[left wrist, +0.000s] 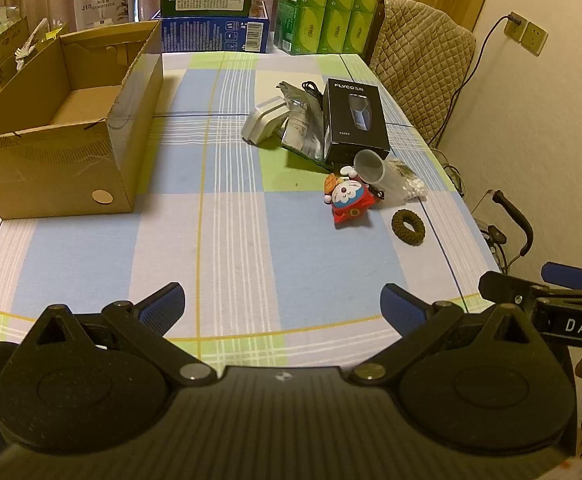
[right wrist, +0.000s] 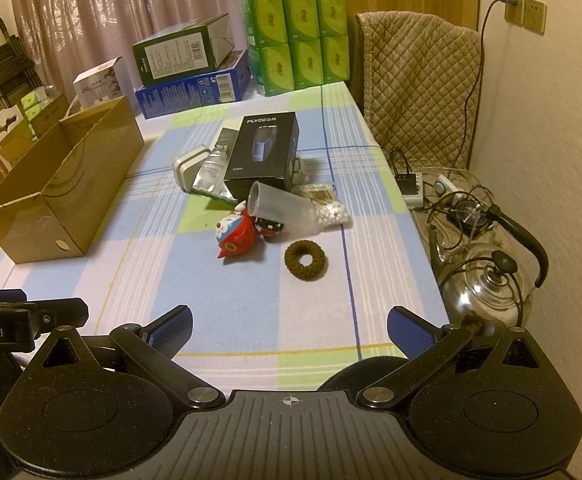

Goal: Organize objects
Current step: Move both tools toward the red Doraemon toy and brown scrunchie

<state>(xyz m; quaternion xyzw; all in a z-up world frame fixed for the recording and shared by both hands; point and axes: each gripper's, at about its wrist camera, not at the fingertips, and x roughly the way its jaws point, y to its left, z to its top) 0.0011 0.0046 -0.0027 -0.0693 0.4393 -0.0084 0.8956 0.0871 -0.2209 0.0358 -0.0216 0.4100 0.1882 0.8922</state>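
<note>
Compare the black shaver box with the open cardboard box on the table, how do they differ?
The black shaver box is closed, printed and glossy; the cardboard box is plain brown and open-topped. The black shaver box is smaller and lies among clutter, while the cardboard box stands apart and looks empty. Both rest on the checked tablecloth.
</note>
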